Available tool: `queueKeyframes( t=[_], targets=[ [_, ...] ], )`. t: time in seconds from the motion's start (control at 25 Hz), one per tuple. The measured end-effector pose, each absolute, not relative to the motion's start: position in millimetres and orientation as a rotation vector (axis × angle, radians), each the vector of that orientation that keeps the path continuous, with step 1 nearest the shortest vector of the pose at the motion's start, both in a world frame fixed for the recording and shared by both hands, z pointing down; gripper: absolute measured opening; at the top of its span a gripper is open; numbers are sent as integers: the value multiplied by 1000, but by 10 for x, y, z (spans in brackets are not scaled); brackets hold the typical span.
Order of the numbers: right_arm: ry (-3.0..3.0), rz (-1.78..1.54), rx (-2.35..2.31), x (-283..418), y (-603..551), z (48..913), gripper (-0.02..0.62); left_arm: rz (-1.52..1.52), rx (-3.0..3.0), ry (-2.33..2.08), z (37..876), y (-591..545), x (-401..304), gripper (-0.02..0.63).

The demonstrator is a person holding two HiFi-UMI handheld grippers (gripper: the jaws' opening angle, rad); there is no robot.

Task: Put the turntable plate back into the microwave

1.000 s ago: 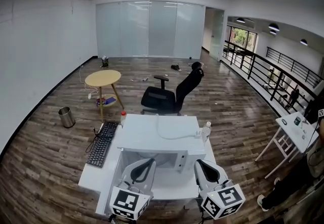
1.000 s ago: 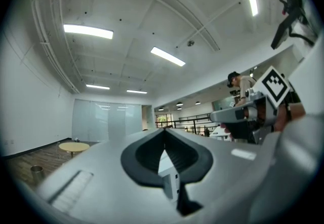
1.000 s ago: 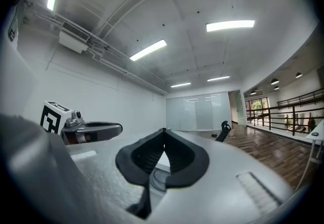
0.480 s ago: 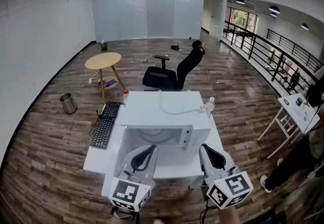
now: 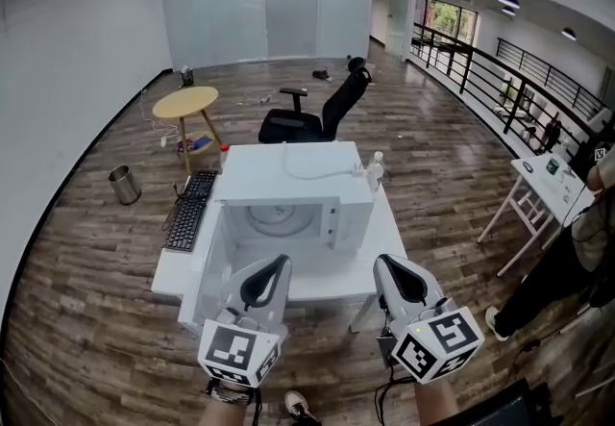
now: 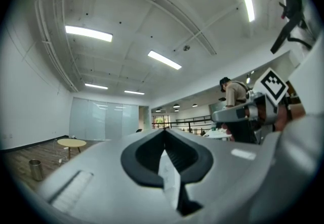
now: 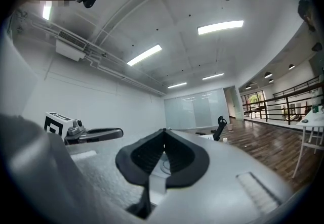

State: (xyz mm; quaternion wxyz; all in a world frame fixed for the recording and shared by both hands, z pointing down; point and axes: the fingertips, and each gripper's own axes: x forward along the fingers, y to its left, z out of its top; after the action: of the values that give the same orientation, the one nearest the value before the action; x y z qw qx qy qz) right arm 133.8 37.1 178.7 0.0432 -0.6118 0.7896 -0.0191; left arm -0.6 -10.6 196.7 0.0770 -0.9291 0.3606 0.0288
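Observation:
The white microwave [image 5: 300,176] stands on a white table [image 5: 332,280] with its door [image 5: 206,265] swung open to the left. Inside the cavity the round glass turntable plate [image 5: 274,219] lies flat. In the head view my left gripper [image 5: 281,262] and right gripper [image 5: 382,262] hover side by side at the table's near edge, short of the microwave. Both are shut with nothing held. The left gripper view shows its jaws [image 6: 164,133] pressed together, and the right gripper view shows the same [image 7: 163,132].
A black keyboard [image 5: 183,213] lies on the table left of the microwave, and a clear bottle [image 5: 375,167] stands at its right. Behind are an office chair [image 5: 317,116], a round wooden table [image 5: 185,104] and a bin [image 5: 121,184]. A person [image 5: 577,261] stands right by a white side table [image 5: 538,186].
Both grippers have drawn back from over the table toward its near edge. The view has pulled away, and the open cavity with the plate now shows.

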Motion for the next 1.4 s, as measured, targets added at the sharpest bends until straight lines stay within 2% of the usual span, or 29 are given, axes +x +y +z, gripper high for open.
queueKeyframes(
  t=[0.72, 1.4],
  targets=[
    [2428, -121, -1899, 1702, 2087, 1902, 2, 23, -2792, 1089, 2070, 1721, 316, 5],
    [2413, 46, -1860, 1284, 2132, 1540, 2, 35, -2720, 1101, 1800, 1643, -84, 5]
  ],
)
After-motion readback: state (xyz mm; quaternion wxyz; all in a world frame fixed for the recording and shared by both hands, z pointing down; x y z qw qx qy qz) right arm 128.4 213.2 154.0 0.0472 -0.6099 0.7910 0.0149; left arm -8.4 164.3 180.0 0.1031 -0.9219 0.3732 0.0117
